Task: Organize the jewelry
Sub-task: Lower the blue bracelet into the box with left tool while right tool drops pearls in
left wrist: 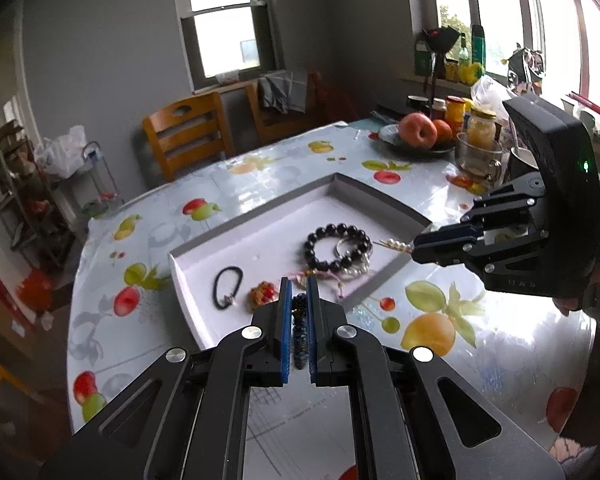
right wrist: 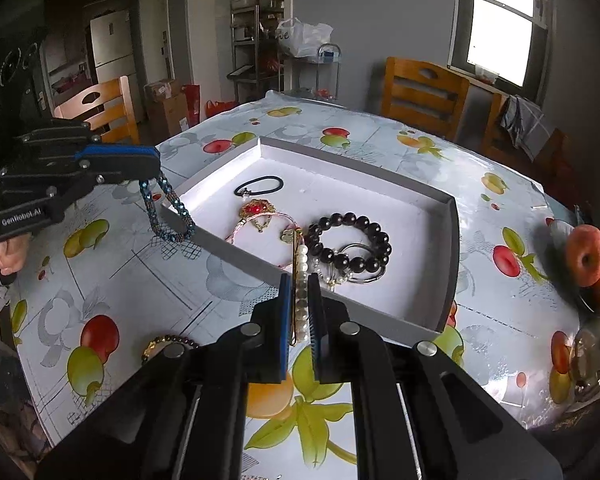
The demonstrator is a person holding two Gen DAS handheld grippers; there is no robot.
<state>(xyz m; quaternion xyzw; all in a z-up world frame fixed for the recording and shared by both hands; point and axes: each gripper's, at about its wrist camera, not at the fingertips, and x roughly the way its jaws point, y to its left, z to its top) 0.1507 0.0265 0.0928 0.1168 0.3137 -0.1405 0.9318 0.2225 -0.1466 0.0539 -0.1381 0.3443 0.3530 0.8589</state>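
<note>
A shallow white tray (left wrist: 260, 216) (right wrist: 452, 240) sits on the table. It holds a black bead bracelet (left wrist: 336, 248) (right wrist: 352, 246), a black hair tie (left wrist: 226, 292) (right wrist: 258, 185), a red and gold ornament (left wrist: 262, 294) (right wrist: 256, 209), a pink cord (right wrist: 260, 226) and silver rings (right wrist: 364, 272). My left gripper (left wrist: 299, 292) (right wrist: 156, 174) is shut on a blue-black beaded bracelet (left wrist: 299, 332) (right wrist: 168, 216) that hangs over the tray's near corner. My right gripper (right wrist: 299, 284) (left wrist: 414, 246) is shut on a pearl hair clip (right wrist: 301, 276) (left wrist: 396, 245) above the tray's edge.
A dark bead bracelet with a gold piece (right wrist: 166, 344) lies on the fruit-print tablecloth outside the tray. A plate with an apple (left wrist: 418, 130) (right wrist: 586, 254), jars (left wrist: 480, 128) and a glass cup (left wrist: 476, 156) stand at one side. Wooden chairs (left wrist: 188, 136) surround the table.
</note>
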